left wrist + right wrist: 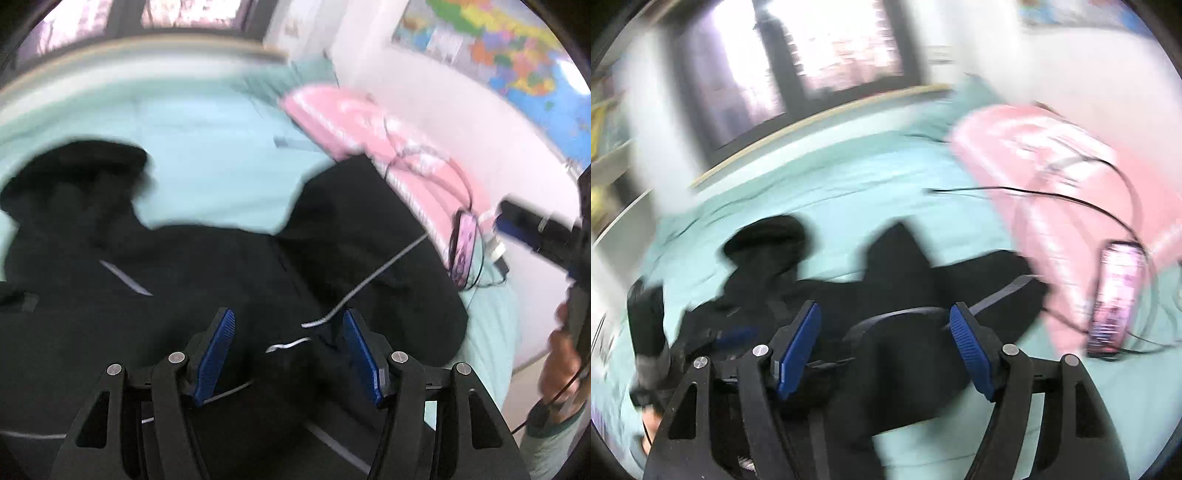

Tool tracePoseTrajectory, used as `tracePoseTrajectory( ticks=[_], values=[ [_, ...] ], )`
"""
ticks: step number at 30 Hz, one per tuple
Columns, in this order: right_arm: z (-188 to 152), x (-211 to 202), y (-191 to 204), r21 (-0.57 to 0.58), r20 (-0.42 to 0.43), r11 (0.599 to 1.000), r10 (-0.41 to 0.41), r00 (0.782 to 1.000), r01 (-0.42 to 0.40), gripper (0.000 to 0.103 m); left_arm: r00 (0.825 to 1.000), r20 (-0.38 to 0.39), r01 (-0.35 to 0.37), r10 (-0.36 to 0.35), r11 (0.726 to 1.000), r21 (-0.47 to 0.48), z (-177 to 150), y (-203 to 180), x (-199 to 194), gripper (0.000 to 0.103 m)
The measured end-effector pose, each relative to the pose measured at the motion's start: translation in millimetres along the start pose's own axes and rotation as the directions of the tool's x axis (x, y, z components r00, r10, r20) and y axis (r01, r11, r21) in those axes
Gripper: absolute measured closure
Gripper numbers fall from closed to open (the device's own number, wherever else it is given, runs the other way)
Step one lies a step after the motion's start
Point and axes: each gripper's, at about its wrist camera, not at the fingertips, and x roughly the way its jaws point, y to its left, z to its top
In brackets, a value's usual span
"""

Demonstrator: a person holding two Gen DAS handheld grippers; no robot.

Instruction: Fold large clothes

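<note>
A large black hooded garment [207, 266] lies spread on a mint-green bed sheet [207, 125], with white drawstrings [369, 280] across it. My left gripper [290, 321] is open just above the garment's middle, with nothing between its blue pads. In the right wrist view the same black garment [886, 280] lies on the sheet [871, 184]. My right gripper [884, 314] is open above it and empty. The other gripper shows at the left edge [650, 314] of the right wrist view and at the right edge [535, 229] of the left wrist view. Both views are blurred.
A pink pillow [373, 125] lies at the bed's right side by the wall, with a phone [1115, 295] and black cables [1071, 199] on and beside it. A window [820, 59] is beyond the bed. A coloured map [509, 48] hangs on the wall.
</note>
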Motion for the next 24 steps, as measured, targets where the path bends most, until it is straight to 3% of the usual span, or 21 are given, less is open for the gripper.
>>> tracePoseTrajectory(
  ticks=[1, 2, 3, 5, 11, 17, 20, 21, 22, 24],
  values=[
    [3.5, 4.4, -18.8, 0.033, -0.006, 0.999, -0.017, 1.0, 0.017, 0.027, 0.998, -0.069, -0.003, 0.003, 1.0, -0.002, -4.7, 1.3, 22.9, 0.04],
    [5.5, 10.4, -38.3, 0.066, -0.02, 0.996, -0.051, 0.999, 0.052, 0.027, 0.983, -0.182, 0.003, -0.006, 1.0, -0.017, -13.4, 6.3, 55.1, 0.04],
    [6.8, 18.5, -50.4, 0.087, -0.033, 0.993, -0.076, 0.997, 0.079, 0.027, 0.974, -0.227, -0.024, 0.016, 0.999, -0.033, -24.8, 12.7, 79.2, 0.041],
    [5.1, 33.1, -83.4, 0.136, -0.067, 0.983, -0.114, 0.991, 0.122, 0.027, 0.986, -0.164, -0.035, 0.038, 0.999, 0.021, -30.8, 7.4, 75.9, 0.04],
    [-13.7, 94.5, -156.4, 0.289, -0.181, 0.944, -0.109, 0.977, 0.159, 0.027, 0.989, -0.14, -0.032, 0.037, 0.999, 0.034, -30.8, 5.1, 70.7, 0.04],
    [-32.9, 165.8, -179.7, 0.415, -0.264, 0.903, 0.001, 0.964, 0.113, 0.025, 0.991, -0.103, -0.073, 0.083, 0.993, 0.09, -36.9, -10.4, 73.2, 0.039],
    [-25.8, 179.8, -175.2, 0.385, -0.252, 0.915, -0.024, 0.968, 0.123, 0.023, 0.993, -0.09, -0.07, 0.079, 0.993, 0.094, -40.3, -12.5, 70.4, 0.039],
    [-23.1, 183.1, -173.0, 0.371, -0.251, 0.919, -0.037, 0.967, 0.131, 0.026, 0.993, -0.085, -0.069, 0.077, 0.993, 0.095, -40.8, -13.3, 69.9, 0.038],
    [-21.3, 183.0, -167.7, 0.348, -0.245, 0.927, -0.052, 0.968, 0.138, 0.055, 0.994, -0.081, -0.068, 0.076, 0.993, 0.095, -41.3, -13.5, 69.4, 0.038],
    [-16.2, 176.4, -148.7, 0.266, -0.203, 0.959, -0.042, 0.978, 0.096, 0.084, 0.995, -0.07, -0.068, 0.074, 0.993, 0.094, -42.6, -14.8, 66.4, 0.038]
  ],
)
